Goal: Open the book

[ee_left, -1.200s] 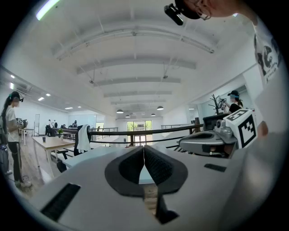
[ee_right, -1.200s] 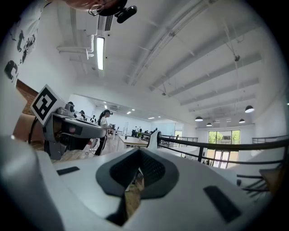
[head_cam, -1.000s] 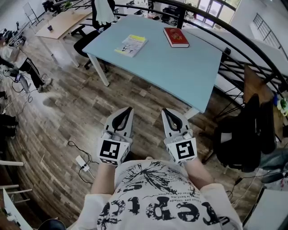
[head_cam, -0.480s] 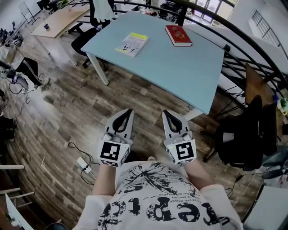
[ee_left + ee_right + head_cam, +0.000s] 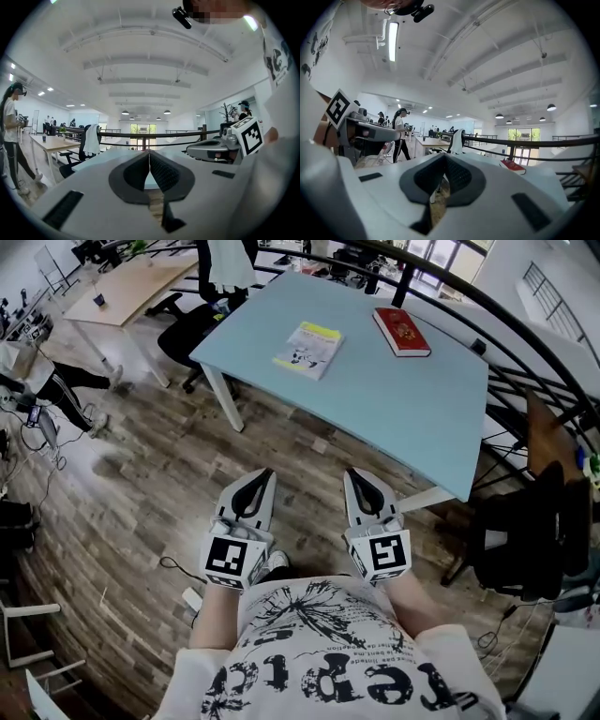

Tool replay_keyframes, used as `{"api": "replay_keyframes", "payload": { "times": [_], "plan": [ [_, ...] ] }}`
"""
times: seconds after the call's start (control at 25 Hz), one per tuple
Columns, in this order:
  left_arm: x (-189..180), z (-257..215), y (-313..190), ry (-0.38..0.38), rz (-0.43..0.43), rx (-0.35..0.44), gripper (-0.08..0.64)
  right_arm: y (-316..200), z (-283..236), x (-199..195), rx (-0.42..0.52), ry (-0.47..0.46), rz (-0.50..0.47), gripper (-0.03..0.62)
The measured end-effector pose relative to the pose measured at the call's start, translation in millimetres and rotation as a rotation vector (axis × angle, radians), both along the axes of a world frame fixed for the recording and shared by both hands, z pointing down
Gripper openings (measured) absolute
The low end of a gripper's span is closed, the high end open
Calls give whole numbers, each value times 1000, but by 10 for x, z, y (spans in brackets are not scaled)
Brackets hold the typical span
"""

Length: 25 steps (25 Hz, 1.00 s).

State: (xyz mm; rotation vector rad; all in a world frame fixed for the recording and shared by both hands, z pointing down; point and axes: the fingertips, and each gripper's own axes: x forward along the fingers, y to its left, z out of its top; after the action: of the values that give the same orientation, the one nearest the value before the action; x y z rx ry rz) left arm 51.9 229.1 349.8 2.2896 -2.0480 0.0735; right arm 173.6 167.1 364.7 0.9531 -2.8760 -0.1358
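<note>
left jaws: tips pressed together, nothing between them
right jaws: also closed tip to tip, empty
left gripper [image 5: 267,472]: held level, short of the near edge of the table [image 5: 403,409], above the wooden floor [image 5: 159,474]
right gripper [image 5: 354,472]: just beside the left gripper, also short of the table's near edge
red book [image 5: 401,331]: closed, lying flat on the table near its far edge
yellow-topped booklet [image 5: 309,350]: flat on the table, left of the red book and apart from it
black chair [image 5: 530,531]: off the table's right end
</note>
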Motion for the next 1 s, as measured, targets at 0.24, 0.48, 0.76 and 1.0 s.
{"api": "replay_keyframes", "payload": {
  "times": [0.24,0.48,0.76,1.0],
  "plan": [
    [-818,-22,-54,-1,-5,-4,20,-101,-20,-760,8,9,13,11],
    [-1355,92,-215,5,-27,-16,20,-347,52,-1297,5,14,1,11],
    [-1753,233,-926,4,-23,-26,20,-1083,194,-1722,3,20,-4,11],
    [-1972,176,-1941,-7,31,-8,20,-2076,193,-1944,5,14,44,11]
  ]
}}
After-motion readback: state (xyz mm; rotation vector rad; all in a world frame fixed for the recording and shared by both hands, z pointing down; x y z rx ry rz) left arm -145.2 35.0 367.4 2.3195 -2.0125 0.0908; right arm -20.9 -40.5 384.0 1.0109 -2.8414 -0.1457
